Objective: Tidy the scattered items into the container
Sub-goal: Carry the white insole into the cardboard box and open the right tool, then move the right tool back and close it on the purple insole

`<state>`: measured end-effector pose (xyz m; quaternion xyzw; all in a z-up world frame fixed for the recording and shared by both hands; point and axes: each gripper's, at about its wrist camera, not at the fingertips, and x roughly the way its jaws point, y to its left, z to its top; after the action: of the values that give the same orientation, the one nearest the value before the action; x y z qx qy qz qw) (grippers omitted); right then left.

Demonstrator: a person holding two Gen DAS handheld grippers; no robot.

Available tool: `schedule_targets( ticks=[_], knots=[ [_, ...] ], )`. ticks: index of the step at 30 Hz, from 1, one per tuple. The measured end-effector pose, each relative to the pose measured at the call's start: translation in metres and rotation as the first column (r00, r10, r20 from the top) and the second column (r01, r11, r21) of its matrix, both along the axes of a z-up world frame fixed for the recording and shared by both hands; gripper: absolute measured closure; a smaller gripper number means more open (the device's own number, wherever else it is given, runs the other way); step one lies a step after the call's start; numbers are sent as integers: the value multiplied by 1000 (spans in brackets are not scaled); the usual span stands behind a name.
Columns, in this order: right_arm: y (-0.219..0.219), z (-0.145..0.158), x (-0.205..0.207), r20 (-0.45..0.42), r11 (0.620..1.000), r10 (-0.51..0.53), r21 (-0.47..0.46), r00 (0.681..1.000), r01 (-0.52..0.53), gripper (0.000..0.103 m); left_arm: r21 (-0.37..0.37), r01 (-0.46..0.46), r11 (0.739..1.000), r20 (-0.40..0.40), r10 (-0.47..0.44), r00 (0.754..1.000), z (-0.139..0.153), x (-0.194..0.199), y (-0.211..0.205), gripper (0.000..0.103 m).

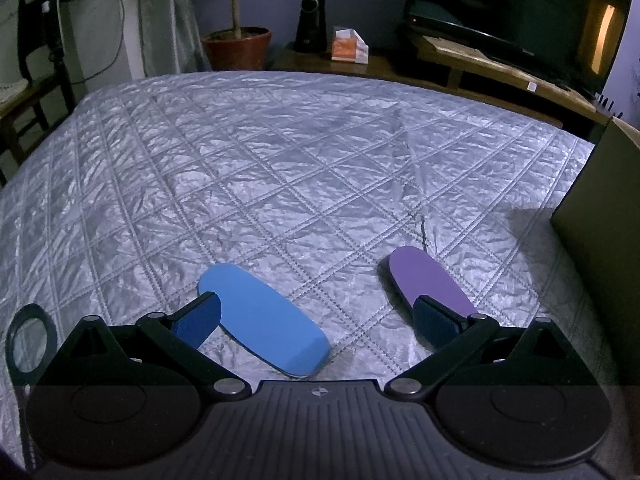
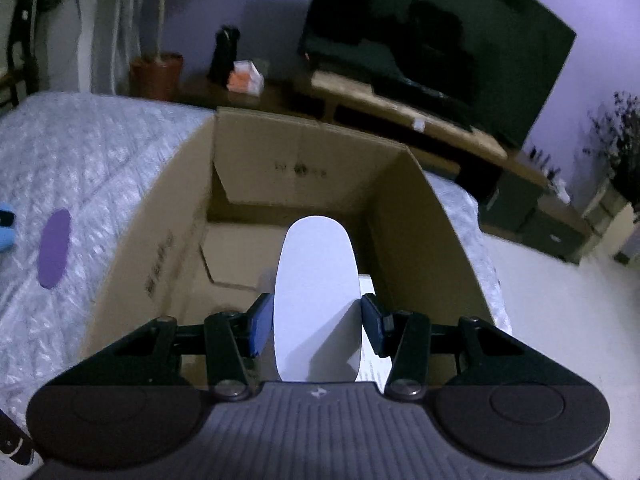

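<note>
My right gripper (image 2: 316, 328) is shut on a white oval piece (image 2: 316, 296), held upright over the open cardboard box (image 2: 304, 168). A white sheet (image 2: 372, 360) lies on the box floor. In the left wrist view my left gripper (image 1: 318, 320) stands open wide just above the quilted bed (image 1: 280, 160). A blue oval piece (image 1: 260, 316) lies flat between its fingers, close to the left finger (image 1: 198, 322). A purple oval piece (image 1: 428, 280) lies under the right fingertip; it also shows on the bed as the purple piece (image 2: 54, 248) left of the box, with the blue piece (image 2: 6, 232) at the frame edge.
The box's wall (image 1: 600, 220) rises at the bed's right side. Beyond the bed stand a potted plant (image 1: 238, 46), a dark speaker (image 1: 311, 20), a tissue box (image 1: 350, 45) and a television (image 1: 512, 20) on a wooden stand. Pale floor (image 2: 560, 320) lies right of the bed.
</note>
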<state>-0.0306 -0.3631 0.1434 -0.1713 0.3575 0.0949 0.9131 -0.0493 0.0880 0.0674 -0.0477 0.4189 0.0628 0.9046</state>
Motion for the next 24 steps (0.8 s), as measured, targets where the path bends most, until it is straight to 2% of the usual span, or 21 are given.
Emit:
schedule_targets(
  ticks=[7, 10, 12, 14, 15, 17, 19, 21, 22, 24],
  knots=[
    [-9, 4, -6, 11, 997, -37, 70, 999, 36, 55, -5, 0, 1000, 1, 0, 1000, 0, 1, 2, 0],
    [-8, 13, -13, 75, 991, -59, 122, 995, 50, 54, -3, 3, 1000, 0, -3, 1000, 0, 1, 1, 0],
    [-5, 22, -14, 165, 989, -60, 147, 984, 36, 53, -2, 1, 1000, 2, -1, 1000, 0, 1, 1, 0],
    [10, 38, -35, 290, 983, -19, 183, 957, -36, 47, 4, -8, 1000, 11, 8, 1000, 1, 1, 1, 0],
    [21, 47, -50, 354, 975, 19, 200, 935, -96, 44, 10, -16, 1000, 15, 16, 1000, 1, 1, 2, 0],
    [43, 57, -74, 449, 956, 94, 208, 888, -207, 31, 16, -27, 1000, 19, 27, 999, 2, 1, 3, 0],
    [70, 59, -96, 523, 931, 177, 185, 834, -314, 27, 10, -31, 999, 20, 31, 999, 3, 1, 5, 0],
    [94, 52, -107, 537, 898, 252, 181, 805, -402, 25, 13, -40, 999, 20, 40, 999, 3, 2, 7, 0],
    [108, 43, -108, 513, 873, 303, 189, 803, -450, 22, 12, -45, 999, 20, 45, 999, 4, 2, 9, 0],
    [133, 20, -102, 453, 848, 373, 188, 810, -496, 22, 6, -55, 998, 20, 55, 998, 4, 2, 12, 0]
  ],
)
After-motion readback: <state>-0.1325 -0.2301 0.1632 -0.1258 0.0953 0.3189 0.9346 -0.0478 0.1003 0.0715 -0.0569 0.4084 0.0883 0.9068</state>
